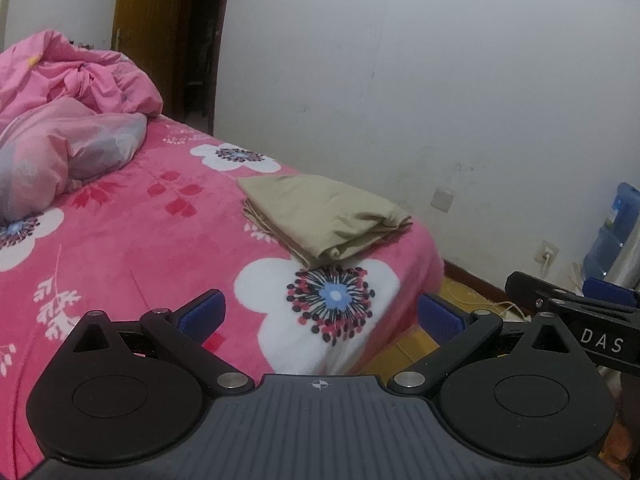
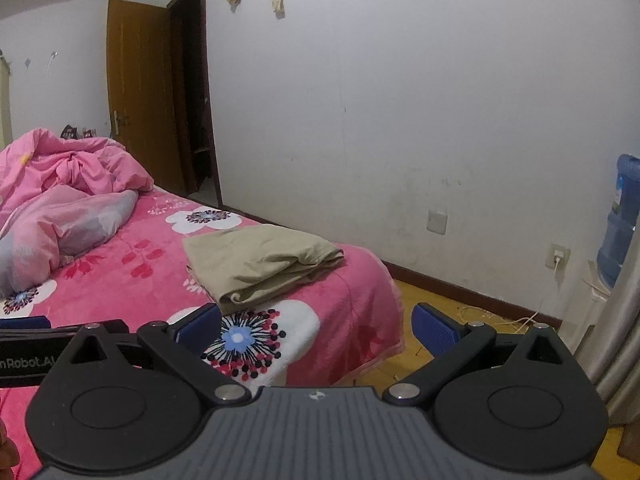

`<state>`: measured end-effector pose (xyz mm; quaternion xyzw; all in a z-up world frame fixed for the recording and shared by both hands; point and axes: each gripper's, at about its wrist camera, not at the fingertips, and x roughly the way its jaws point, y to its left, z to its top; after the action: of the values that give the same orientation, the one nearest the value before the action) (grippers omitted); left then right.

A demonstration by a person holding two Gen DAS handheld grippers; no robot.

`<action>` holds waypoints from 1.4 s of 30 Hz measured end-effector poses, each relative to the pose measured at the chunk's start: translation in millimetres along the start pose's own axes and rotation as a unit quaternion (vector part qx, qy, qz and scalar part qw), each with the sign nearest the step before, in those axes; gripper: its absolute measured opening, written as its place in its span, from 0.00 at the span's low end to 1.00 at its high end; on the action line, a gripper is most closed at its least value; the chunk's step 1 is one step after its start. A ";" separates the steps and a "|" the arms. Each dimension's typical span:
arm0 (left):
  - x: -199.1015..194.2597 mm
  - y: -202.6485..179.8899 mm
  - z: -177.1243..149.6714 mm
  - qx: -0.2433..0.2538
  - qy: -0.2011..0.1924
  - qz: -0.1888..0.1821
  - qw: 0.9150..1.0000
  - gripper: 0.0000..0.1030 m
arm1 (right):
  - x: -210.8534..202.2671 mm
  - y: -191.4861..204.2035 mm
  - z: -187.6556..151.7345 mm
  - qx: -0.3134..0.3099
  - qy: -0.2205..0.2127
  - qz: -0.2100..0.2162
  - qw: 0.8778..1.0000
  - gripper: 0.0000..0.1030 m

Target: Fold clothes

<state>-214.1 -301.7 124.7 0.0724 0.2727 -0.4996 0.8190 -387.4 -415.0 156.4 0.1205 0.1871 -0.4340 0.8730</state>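
Khaki cloth, folded into a flat rectangle, is what we see lying on the pink flowered blanket (image 1: 132,232) near the bed's corner: the folded garment (image 1: 324,216) sits at about twelve o'clock from our left gripper (image 1: 320,314) and at about eleven o'clock from our right gripper (image 2: 318,324). Neither tool touches it. We hold both grippers above the near edge of the bed, each with its blue-padded fingers spread wide and nothing between them. A white blossom print with a blue centre (image 1: 334,296) lies on the blanket just below the garment, between it and our left tool.

Off at ten o'clock in both views we find a crumpled pink duvet (image 1: 76,76) heaped at the far end of the bed, with a paler pink and grey bundle (image 1: 68,152) resting against it. Behind it stands a brown wooden door (image 2: 140,76), partly open. At three o'clock a blue water jug (image 2: 620,224) stands by the white wall (image 2: 420,100), and a plugged-in socket (image 2: 559,258) sits low on that wall. In the left view, our right gripper's black body shows at three o'clock.
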 end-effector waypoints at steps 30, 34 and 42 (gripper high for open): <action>3.3 -0.9 2.3 -0.024 0.004 0.060 0.998 1.00 | -0.1 -3.5 -3.4 -0.025 0.002 -0.025 0.999 1.00; 2.6 -2.2 2.4 -0.021 0.002 0.058 0.998 1.00 | -0.2 -0.3 -3.5 -0.028 0.003 -0.022 0.999 1.00; 1.3 -3.1 2.2 -0.019 0.001 0.054 0.998 1.00 | 0.4 3.8 -3.9 -0.034 0.003 -0.020 0.999 1.00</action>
<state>-215.5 -305.1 126.3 0.0724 0.2787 -0.4496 0.8455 -385.1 -411.6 152.9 0.0880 0.2064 -0.4444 0.8673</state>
